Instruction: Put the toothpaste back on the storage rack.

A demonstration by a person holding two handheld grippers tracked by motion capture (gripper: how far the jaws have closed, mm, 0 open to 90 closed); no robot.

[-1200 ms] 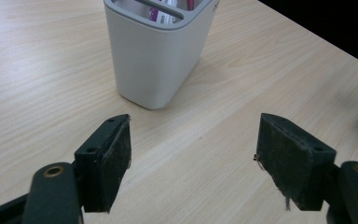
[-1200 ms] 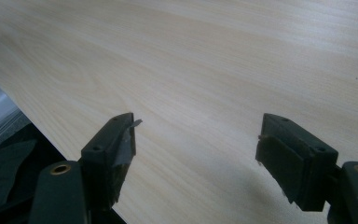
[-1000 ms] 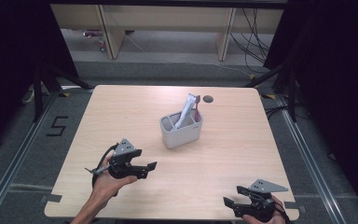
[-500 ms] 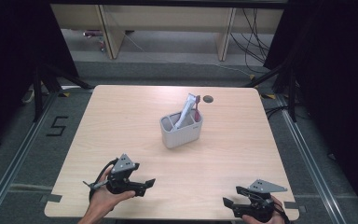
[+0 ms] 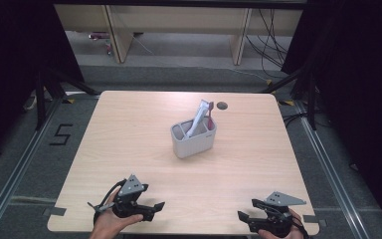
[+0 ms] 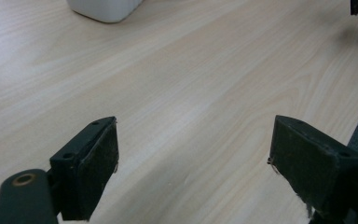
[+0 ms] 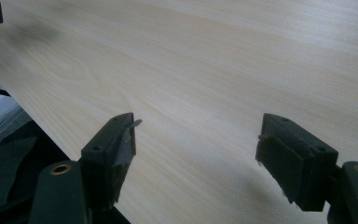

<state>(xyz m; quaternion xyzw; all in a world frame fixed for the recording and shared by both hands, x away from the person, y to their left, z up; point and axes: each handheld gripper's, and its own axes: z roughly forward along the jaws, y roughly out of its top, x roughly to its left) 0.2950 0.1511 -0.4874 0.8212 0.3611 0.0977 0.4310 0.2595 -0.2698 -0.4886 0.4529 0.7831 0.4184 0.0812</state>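
Note:
A grey holder (image 5: 193, 140) stands mid-table with a white tube (image 5: 198, 119) and a pink-handled brush (image 5: 210, 113) leaning in it. My left gripper (image 5: 155, 209) lies near the front left edge in a hand and points right. In the left gripper view its jaws (image 6: 193, 158) stand wide; they have just been opening, with only bare wood between them. The holder's base (image 6: 105, 7) lies far ahead. My right gripper (image 5: 246, 215) rests at the front right and points left, open (image 7: 196, 140) with nothing between its pads.
The wooden table (image 5: 129, 129) has a dark round cable hole (image 5: 222, 105) behind the holder. The front edge of the table runs close under both grippers. Dark floor and metal rails surround the table.
My left gripper has drawn back toward the table's front edge and sunk lower. The right gripper has stayed where it was.

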